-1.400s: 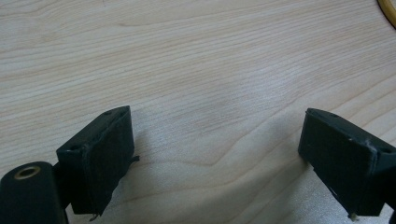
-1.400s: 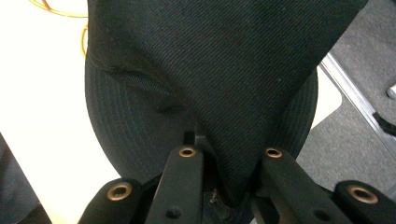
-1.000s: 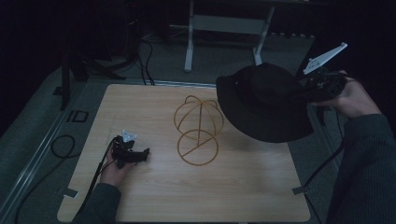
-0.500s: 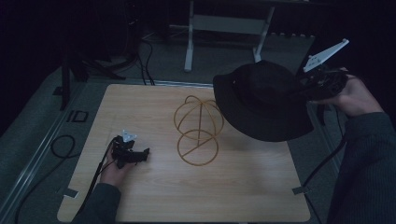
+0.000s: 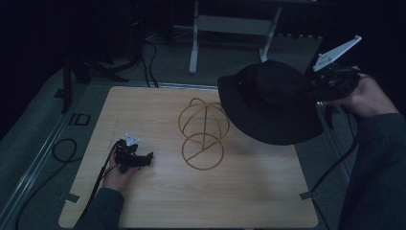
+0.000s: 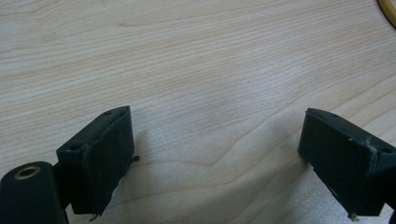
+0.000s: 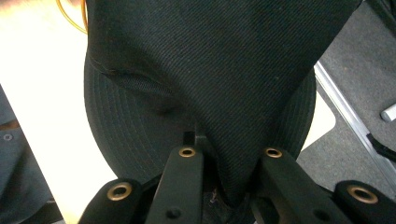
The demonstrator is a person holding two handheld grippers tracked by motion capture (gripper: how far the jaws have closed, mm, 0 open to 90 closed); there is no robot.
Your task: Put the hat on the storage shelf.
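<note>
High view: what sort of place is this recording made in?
Probably a lab or studio recording station: a bare wooden table on a grey floor, loose cables beside it, and a metal stand's white legs behind, in dim light.

A pale wooden surface is sitting in a dim room. Grey floor is surrounding it, black cables are trailing at the left, and a white metal stand is standing beyond.

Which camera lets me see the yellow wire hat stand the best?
The high view: the whole wire stand sits on the table, beside the black hat that the right gripper holds. The left gripper view catches a sliver of its ring; the right gripper view shows bits behind the hat.
</note>
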